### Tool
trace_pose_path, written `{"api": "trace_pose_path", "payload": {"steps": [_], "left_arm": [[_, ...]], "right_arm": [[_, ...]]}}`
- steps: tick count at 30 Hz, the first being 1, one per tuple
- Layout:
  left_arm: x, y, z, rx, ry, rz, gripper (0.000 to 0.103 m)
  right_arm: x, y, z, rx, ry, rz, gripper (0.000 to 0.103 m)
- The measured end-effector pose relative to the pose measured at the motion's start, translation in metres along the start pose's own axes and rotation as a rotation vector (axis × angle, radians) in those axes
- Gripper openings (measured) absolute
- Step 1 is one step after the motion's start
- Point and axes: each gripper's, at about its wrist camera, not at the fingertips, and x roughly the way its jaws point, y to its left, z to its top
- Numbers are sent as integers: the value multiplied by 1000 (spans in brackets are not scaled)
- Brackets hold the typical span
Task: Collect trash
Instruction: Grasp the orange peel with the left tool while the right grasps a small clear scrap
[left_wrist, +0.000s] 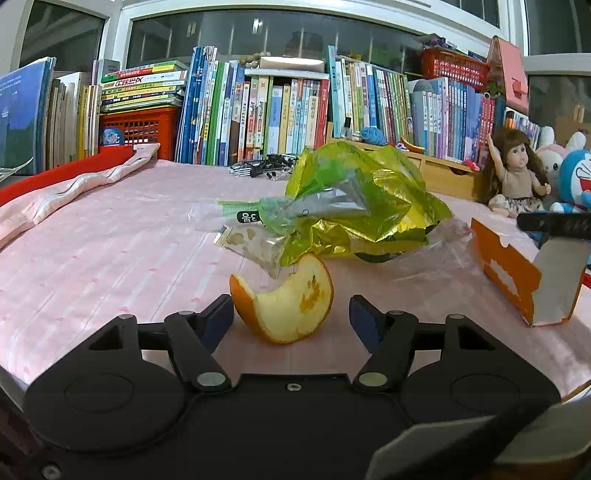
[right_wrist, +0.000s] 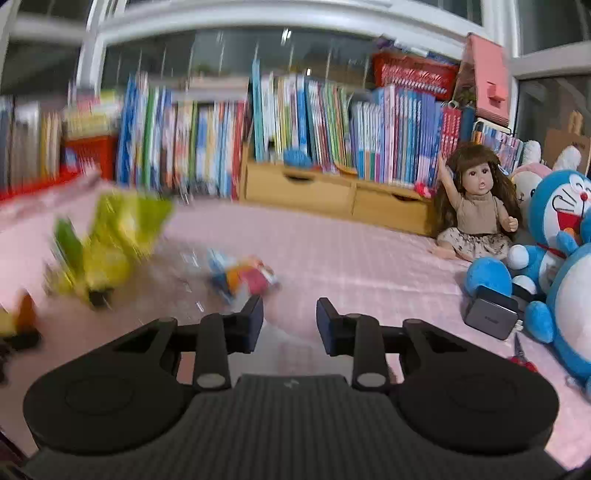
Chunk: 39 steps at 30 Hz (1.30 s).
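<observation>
Left tongs (left_wrist: 291, 314) released, jaws set wide on either side of a curled piece of orange peel (left_wrist: 286, 301) standing on the pink striped surface (left_wrist: 110, 258); left pad close to the peel's edge, right pad apart from it, neither pressing. Just beyond the peel, a clear snack wrapper (left_wrist: 255, 243) with pale pieces printed on it. Behind that, a crumpled yellow-green foil bag (left_wrist: 362, 206) with a strip of clear green-edged plastic (left_wrist: 236, 214) poking out toward the left. Ahead and to the right of the left tongs, a torn orange cardboard box (left_wrist: 517, 277) standing open, with a sheet of clear film (left_wrist: 439, 251) between it and the foil bag. Far beyond, a row of books (left_wrist: 258, 110), a red crate (left_wrist: 140, 129), and a doll (left_wrist: 517, 173) off to the right.

Right tongs (right_wrist: 290, 314) released too, jaws parted only narrowly, nothing between the pads, only bare pink surface there. Left half of this view blurred. Ahead and just left of the right tongs, a small crumpled wrapper in blue, orange and red (right_wrist: 243, 277); further left, the same yellow-green foil bag, smeared. Well to the right, a dark charger block (right_wrist: 491, 314), blue plush toys (right_wrist: 561, 221), and red-handled scissors (right_wrist: 522, 356) lying flat. Wooden drawer unit (right_wrist: 332, 192) straight ahead at the back, below the books.
</observation>
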Motion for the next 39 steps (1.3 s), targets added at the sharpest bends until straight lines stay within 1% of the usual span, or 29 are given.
{"api": "trace_pose_path", "payload": {"steps": [1,3,4,5,7,9,12,14,16,17,18,20,22,23,24,25,26,27,29,31,34,36,37,39], "left_arm": [[0,0,0,1,-1,1,65],[0,0,1,2,-1,-2,64],[1,-1,1,0,-1,-1,64],[0,-1,2,1,-2,0,64],[0,-1,2,3,-4,0,64],[0,-1,1,8,-3,-1,63],[0,-1,1,11,-3,1,63],[0,-1,1,7,-3,3,63],[1,-2,0,9,0,4,63],[2,-2,0,12,4,1,64],[2,-1,-1,15,7,0,66],[3,-2,-2,28,6,-4,69],[4,-4,-3,43,5,-3,69],[5,-4,-4,48,4,-1,68],[6,-5,-4,50,6,2,63],[6,-4,-3,48,6,5,44],[6,-3,-3,44,3,6,41],[4,-2,-1,35,-6,0,37],[3,-1,2,22,-2,-8,32],[1,-1,5,21,-5,-12,31],[-3,-2,7,22,-12,-15,31],[-6,-2,8,21,-16,-18,31],[-7,-2,8,19,-19,-17,31],[-10,-3,8,18,-22,-19,31]], "right_arm": [[0,0,2,2,8,8,31],[5,-3,5,42,61,50,27],[11,-7,7,95,100,74,22],[17,-12,9,148,137,90,20],[28,-26,17,263,203,107,19],[41,-34,28,311,279,87,19],[60,-31,38,261,375,11,22],[73,-28,39,223,435,-16,25],[80,-26,35,212,472,-36,26],[82,-24,33,206,487,-43,28],[85,-22,30,199,497,-51,30],[89,-20,26,178,512,-63,40],[90,-17,22,162,510,-67,41],[90,-16,21,155,503,-65,35],[88,-15,21,156,497,-58,28],[86,-15,21,161,491,-59,20],[84,-14,23,159,480,-65,13],[81,-14,25,155,463,-67,11],[73,-14,29,163,425,-66,9],[65,-15,35,168,390,-55,9],[58,-16,40,158,376,-41,9],[57,-15,39,137,386,-46,23],[58,-15,38,123,388,-55,35],[62,-11,34,76,400,-70,38]]}}
